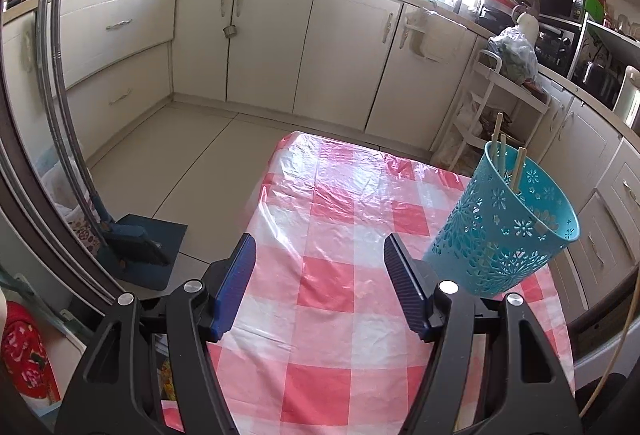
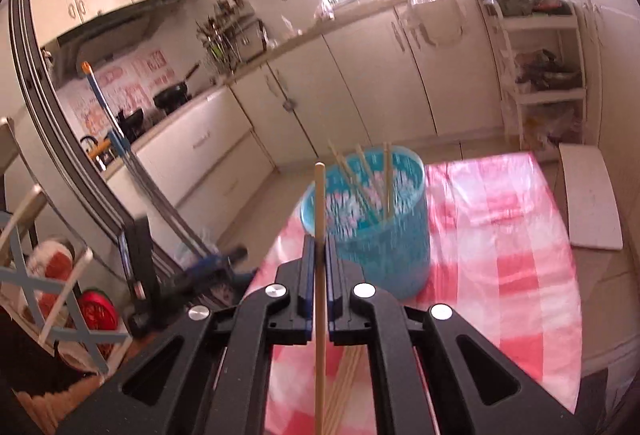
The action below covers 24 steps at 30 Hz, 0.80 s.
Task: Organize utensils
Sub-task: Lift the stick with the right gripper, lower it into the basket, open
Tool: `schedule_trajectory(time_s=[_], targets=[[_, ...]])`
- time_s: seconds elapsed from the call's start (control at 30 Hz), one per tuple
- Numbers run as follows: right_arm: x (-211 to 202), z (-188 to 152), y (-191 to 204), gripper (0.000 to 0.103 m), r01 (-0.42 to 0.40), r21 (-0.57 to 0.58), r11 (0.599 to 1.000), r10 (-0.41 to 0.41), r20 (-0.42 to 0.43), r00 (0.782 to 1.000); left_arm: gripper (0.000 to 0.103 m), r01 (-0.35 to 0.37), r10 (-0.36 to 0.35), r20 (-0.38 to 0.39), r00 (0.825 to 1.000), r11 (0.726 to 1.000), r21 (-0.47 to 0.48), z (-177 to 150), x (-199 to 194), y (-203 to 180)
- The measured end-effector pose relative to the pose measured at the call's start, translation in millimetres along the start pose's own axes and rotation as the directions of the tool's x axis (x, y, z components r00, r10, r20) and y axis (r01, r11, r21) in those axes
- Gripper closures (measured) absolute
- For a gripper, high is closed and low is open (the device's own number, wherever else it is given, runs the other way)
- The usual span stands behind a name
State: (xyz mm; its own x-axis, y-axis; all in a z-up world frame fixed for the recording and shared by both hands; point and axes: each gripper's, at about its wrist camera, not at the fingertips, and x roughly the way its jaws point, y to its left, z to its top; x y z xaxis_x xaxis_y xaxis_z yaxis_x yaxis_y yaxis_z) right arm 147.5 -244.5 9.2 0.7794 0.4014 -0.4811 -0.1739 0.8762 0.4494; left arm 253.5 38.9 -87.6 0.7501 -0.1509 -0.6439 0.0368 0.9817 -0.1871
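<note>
Right now the right hand-held gripper [image 2: 319, 247] is clamped on a single chopstick [image 2: 319, 203], which stands nearly upright through the middle of the right wrist frame, its top end level with the near rim of the blue basket [image 2: 384, 255]. That basket sits just beyond the fingers, centre of the frame, on the table [image 2: 520, 235] with its pink checked cover, and three or so chopsticks [image 2: 386, 179] already lean inside it. More loose chopsticks [image 2: 346, 387] lie on the cover at the lower centre, beneath the gripper.

The left hand-held gripper [image 1: 320, 259] is spread wide and holds nothing; in the left wrist view it hovers over the cover at the lower centre, with the basket [image 1: 500, 231] at the right of the frame, near its right finger [image 1: 404, 283] but seemingly not touching.

The step in hand looks like dropping the held chopstick into the basket. To do it well, carry the stick forward until its lower end, hidden below the fingers, is over the mouth and clear of the near rim, lower it among the leaning sticks, and only then loosen the grip. The basket is light plastic and could tip if the rim is knocked; the idle left gripper could steady its side.
</note>
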Motion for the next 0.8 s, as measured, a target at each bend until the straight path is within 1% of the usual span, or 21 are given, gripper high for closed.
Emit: schedule_trajectory(time_s=[0.1, 0.2, 0.27, 0.33, 0.43, 0.5, 0.63, 0.7, 0.8], targets=[[12.0, 45.1, 7.1, 0.097, 0.011, -0.003, 1.0, -0.011, 0.124, 0.992, 0.04, -0.007, 0.007, 0.004, 1.0, 1.0, 0.005, -0.5, 0.7, -0.7], [38.7, 75.6, 9.3, 0.097, 0.07, -0.006, 0.998, -0.068, 0.204, 0.977, 0.04, -0.012, 0.012, 0.005, 1.0, 1.0, 0.002, 0.0, 2.0, -0.6], [53.7, 85.2, 5.7, 0.097, 0.122, -0.005, 0.993, -0.117, 0.242, 0.963, 0.04, -0.012, 0.012, 0.004, 1.0, 1.0, -0.001, 1.0, 3.9, -0.7], [72.8, 86.7, 3.2, 0.097, 0.192, -0.016, 0.981, -0.18, 0.276, 0.944, 0.04, -0.018, 0.018, 0.005, 1.0, 1.0, 0.005, 1.6, 6.2, -2.8], [95.2, 74.0, -8.4, 0.097, 0.272, -0.025, 0.962, -0.255, 0.27, 0.928, 0.04, -0.027, 0.027, 0.01, 1.0, 0.999, 0.022, 2.3, 9.0, -7.8], [103.5, 61.4, -16.4, 0.097, 0.304, -0.035, 0.952, -0.287, 0.241, 0.927, 0.04, -0.032, 0.031, 0.019, 0.999, 0.999, 0.031, 3.6, 9.2, -10.2], [117.1, 38.5, -22.0, 0.096, 0.323, -0.067, 0.944, -0.308, 0.166, 0.937, 0.039, -0.025, 0.024, 0.031, 0.999, 0.999, 0.035, 4.9, 7.3, -11.4], [115.4, 30.5, -17.6, 0.085, 0.323, -0.092, 0.942, -0.307, 0.156, 0.939, 0.039, -0.022, 0.021, 0.033, 0.999, 0.999, 0.028, 5.8, 7.7, -10.3], [106.4, 20.8, -8.7, 0.084, 0.317, -0.128, 0.94, -0.298, 0.146, 0.943, 0.038, -0.018, 0.018, 0.039, 0.999, 1.0, 0.01, 6.1, 5.4, -7.2]])
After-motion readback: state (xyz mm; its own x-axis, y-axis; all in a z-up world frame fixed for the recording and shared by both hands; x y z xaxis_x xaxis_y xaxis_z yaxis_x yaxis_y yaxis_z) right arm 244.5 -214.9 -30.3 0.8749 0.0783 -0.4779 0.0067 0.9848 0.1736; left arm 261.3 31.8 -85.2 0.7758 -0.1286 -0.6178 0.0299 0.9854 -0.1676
